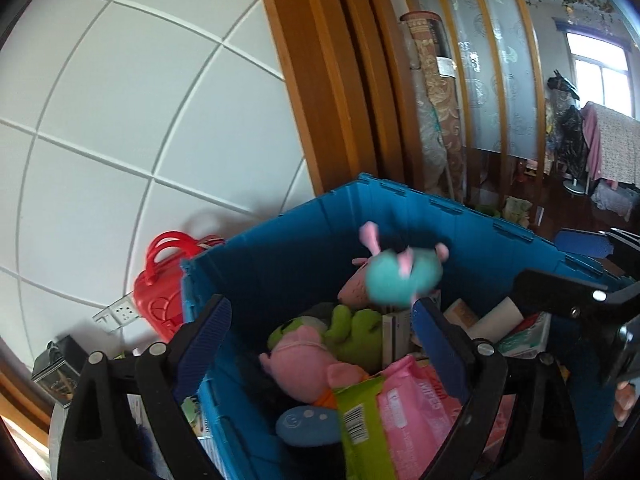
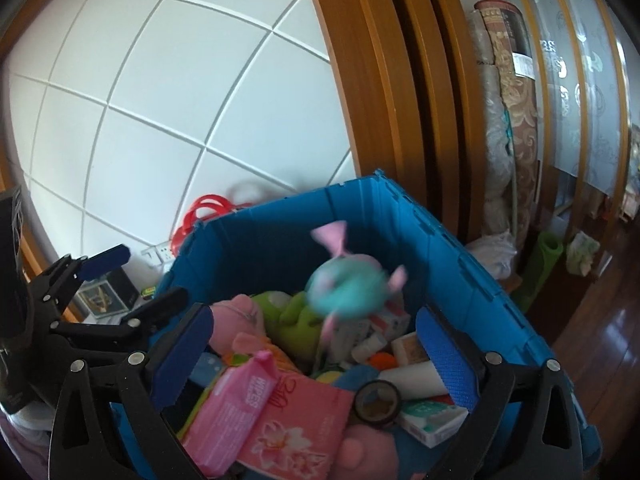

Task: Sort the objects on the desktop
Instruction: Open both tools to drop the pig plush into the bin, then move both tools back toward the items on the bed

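Observation:
A teal plush toy with pink ears is blurred in mid-air inside the blue plastic crate, touching neither gripper. My left gripper is open and empty over the crate's near left side; it also shows at the left of the right wrist view. My right gripper is open and empty over the crate's near side. The crate holds a pink plush, a green plush, pink wipes packs, a tape roll and small boxes.
A red plastic basket stands behind the crate against the white tiled wall, beside a wall socket. A wooden door frame and rolled carpets stand behind the crate to the right. A small dark box sits at left.

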